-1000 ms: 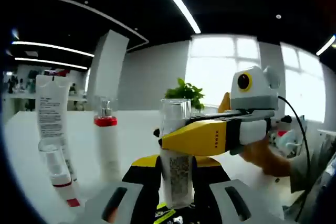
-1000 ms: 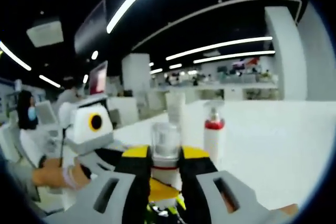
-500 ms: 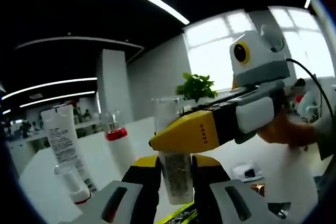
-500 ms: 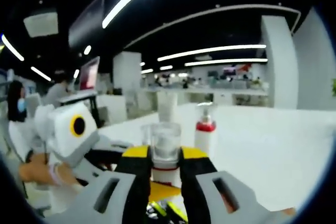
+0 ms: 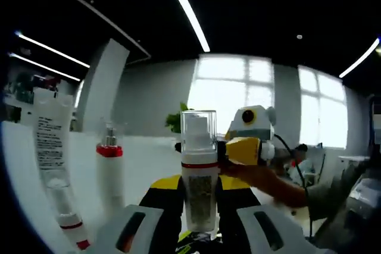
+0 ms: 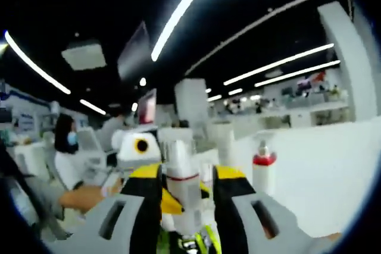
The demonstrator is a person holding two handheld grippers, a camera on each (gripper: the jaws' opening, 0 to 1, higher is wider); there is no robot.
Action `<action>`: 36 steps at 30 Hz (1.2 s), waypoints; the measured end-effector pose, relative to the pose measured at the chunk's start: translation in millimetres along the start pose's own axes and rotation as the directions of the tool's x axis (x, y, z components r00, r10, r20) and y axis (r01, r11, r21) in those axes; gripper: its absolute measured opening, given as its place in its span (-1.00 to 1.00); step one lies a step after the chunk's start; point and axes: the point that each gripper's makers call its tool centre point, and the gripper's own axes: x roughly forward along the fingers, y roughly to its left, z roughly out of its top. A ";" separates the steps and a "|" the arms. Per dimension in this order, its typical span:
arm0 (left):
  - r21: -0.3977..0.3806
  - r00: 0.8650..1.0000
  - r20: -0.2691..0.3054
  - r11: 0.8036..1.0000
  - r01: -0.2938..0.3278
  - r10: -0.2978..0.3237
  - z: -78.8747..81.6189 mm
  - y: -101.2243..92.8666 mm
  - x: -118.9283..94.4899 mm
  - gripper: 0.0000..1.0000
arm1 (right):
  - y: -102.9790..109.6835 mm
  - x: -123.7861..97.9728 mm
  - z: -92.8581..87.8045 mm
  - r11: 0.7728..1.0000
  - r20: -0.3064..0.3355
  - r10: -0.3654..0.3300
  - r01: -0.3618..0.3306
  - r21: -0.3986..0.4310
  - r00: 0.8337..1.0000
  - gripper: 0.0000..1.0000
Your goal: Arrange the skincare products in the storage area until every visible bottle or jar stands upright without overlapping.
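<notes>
two grippers meet on one pump bottle (image 5: 199, 171): in the left gripper view my left gripper (image 5: 199, 206) has its yellow-and-black jaws pressed on either side of the bottle's lower body, and the bottle stands upright between them, clear cap on top, red band below it. the right gripper (image 5: 250, 149) comes in from the right at the height of that red band, a hand (image 5: 268, 182) behind it. in the right gripper view the right gripper (image 6: 186, 206) has the same bottle (image 6: 181, 188) between its jaws, but the blur keeps me from telling whether they press on it.

on the white counter (image 5: 143, 153), toward its left side in the left gripper view, a white bottle with a red collar (image 5: 109, 173) stands upright, well apart from the held bottle, with bare surface between them. further left a white tube (image 5: 50, 153) stands on its cap, close to that edge. in the right gripper view the red-collared bottle (image 6: 262, 173) stands just right of the jaws, and open counter (image 6: 321, 171) runs on to the right.
</notes>
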 end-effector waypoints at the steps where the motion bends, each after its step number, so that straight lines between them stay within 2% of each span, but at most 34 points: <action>1: 0.008 1.000 -0.002 1.000 0.005 -0.005 -0.2 -0.6 -0.9 -0.57 | 3.2 -2.5 1.2 0.999 0.001 0.037 -0.037 -0.005 0.999 -0.12; 2: 0.015 1.000 -0.005 1.000 0.016 -0.016 -0.8 -1.5 -2.0 -0.57 | 6.9 -5.3 6.0 0.996 0.035 0.086 -0.085 -0.032 0.996 -0.03; 3: 0.025 0.999 -0.014 0.999 0.044 -0.044 -2.1 -3.9 -2.8 -0.57 | 9.6 -7.0 5.8 0.992 0.038 0.116 -0.113 -0.057 0.993 -0.01; 5: 0.027 0.996 -0.038 0.996 0.087 -0.086 -5.9 -8.3 -4.2 -0.57 | 20.2 -13.8 -9.3 0.971 -0.021 0.186 -0.188 -0.148 0.982 -0.11; 6: 0.034 0.992 -0.055 0.993 0.114 -0.112 -8.6 -11.4 -5.2 -0.57 | 22.3 -16.0 -18.8 0.964 -0.056 0.202 -0.209 -0.165 0.978 -0.13; 7: 0.037 0.992 -0.058 0.992 0.119 -0.116 -9.3 -11.8 -5.6 -0.57 | 22.9 -17.2 -26.9 0.962 -0.082 0.215 -0.226 -0.155 0.973 -0.12; 9: 0.048 0.989 -0.066 0.989 0.139 -0.136 -10.4 -13.2 -7.4 -0.57 | 26.6 -17.7 -42.6 0.955 -0.133 0.266 -0.280 -0.101 0.955 0.04; 11: 0.048 0.988 -0.063 0.988 0.146 -0.143 -8.8 -13.4 -8.4 -0.57 | 26.5 -15.5 -52.8 0.955 -0.161 0.280 -0.292 -0.057 0.947 0.20; 13: 0.043 0.986 -0.055 0.986 0.159 -0.157 -6.5 -15.9 -8.8 -0.57 | 23.6 -11.5 -63.0 0.960 -0.196 0.266 -0.279 -0.039 0.944 0.10; 14: 0.043 0.985 -0.052 0.985 0.165 -0.163 -5.9 -17.6 -8.9 -0.57 | 23.8 -9.1 -69.7 0.962 -0.220 0.252 -0.269 -0.048 0.942 -0.04; 16: 0.048 0.983 -0.054 0.983 0.179 -0.176 -6.1 -21.3 -9.1 -0.57 | 24.4 -6.7 -77.7 0.962 -0.256 0.228 -0.258 -0.088 0.939 -0.18; 18: 0.054 0.979 -0.064 0.979 0.195 -0.191 -6.5 -22.8 -8.9 -0.57 | 27.1 -4.9 -77.3 0.962 -0.256 0.232 -0.260 -0.080 0.938 -0.20; 20: 0.056 0.976 -0.074 0.976 0.210 -0.206 -8.3 -26.6 -8.7 -0.57 | 34.8 -3.9 -71.0 0.957 -0.210 0.271 -0.286 -0.046 0.939 -0.27; 24: 0.036 0.971 -0.090 0.973 0.226 -0.222 -11.4 -27.5 -7.7 -0.57 | 31.9 -5.0 -69.1 0.961 -0.189 0.253 -0.268 -0.062 0.949 -0.59; 28: 0.034 0.969 -0.105 0.973 0.228 -0.224 -15.8 -26.6 -7.3 -0.57 | 29.1 -4.0 -74.7 0.962 -0.220 0.251 -0.269 -0.053 0.943 -0.61; 30: 0.091 0.974 -0.118 0.975 0.203 -0.192 -18.8 -21.0 -5.9 -0.55 | 22.3 -1.8 -78.9 0.969 -0.242 0.221 -0.241 -0.058 0.945 -0.61; 32: 0.151 0.987 -0.080 0.977 0.151 -0.140 -13.0 -15.0 -3.6 -0.51 | 16.0 0.4 -80.7 0.974 -0.244 0.203 -0.222 -0.053 0.948 -0.61; 36: 0.158 0.998 0.028 0.986 0.051 -0.056 7.2 1.7 -7.7 -0.28 | 9.1 4.5 -81.1 0.977 -0.215 0.208 -0.215 -0.011 0.954 -0.61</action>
